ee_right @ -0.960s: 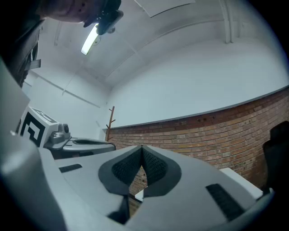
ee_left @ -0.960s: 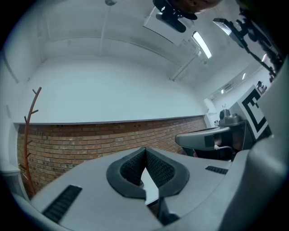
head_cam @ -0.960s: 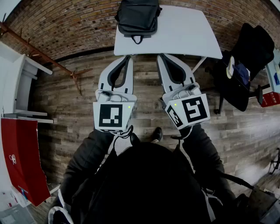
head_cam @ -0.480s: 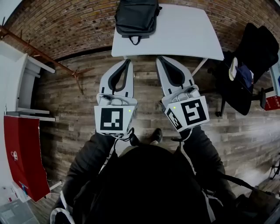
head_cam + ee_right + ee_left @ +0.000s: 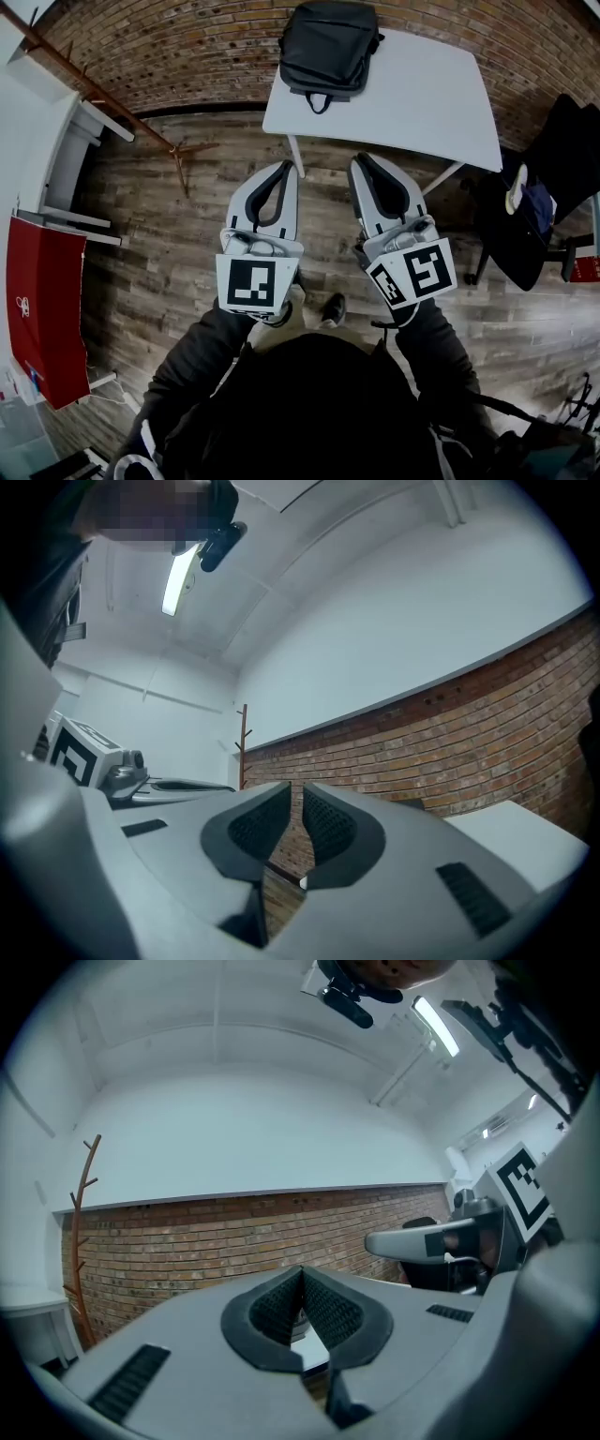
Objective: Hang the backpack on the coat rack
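A black backpack point(image 5: 328, 47) lies flat on the white table point(image 5: 422, 94) ahead of me, its top loop toward me. The brown wooden coat rack point(image 5: 94, 94) leans across the upper left by the brick wall; it also shows as a thin branched pole point(image 5: 82, 1232) in the left gripper view and as a pole point(image 5: 242, 742) in the right gripper view. My left gripper point(image 5: 281, 171) is held level short of the table, shut and empty. Beside it my right gripper point(image 5: 366, 161) has its jaws opening, with a narrow gap and nothing between them.
A white shelf unit point(image 5: 47, 159) and a red panel point(image 5: 42, 319) stand at the left. A dark office chair point(image 5: 525, 216) draped with clothes is at the right. Wooden plank floor point(image 5: 169, 272) runs between me and the brick wall.
The head view has swung left, so the table and backpack now sit further right and more of the coat rack shows. Both grippers stay side by side, short of the table.
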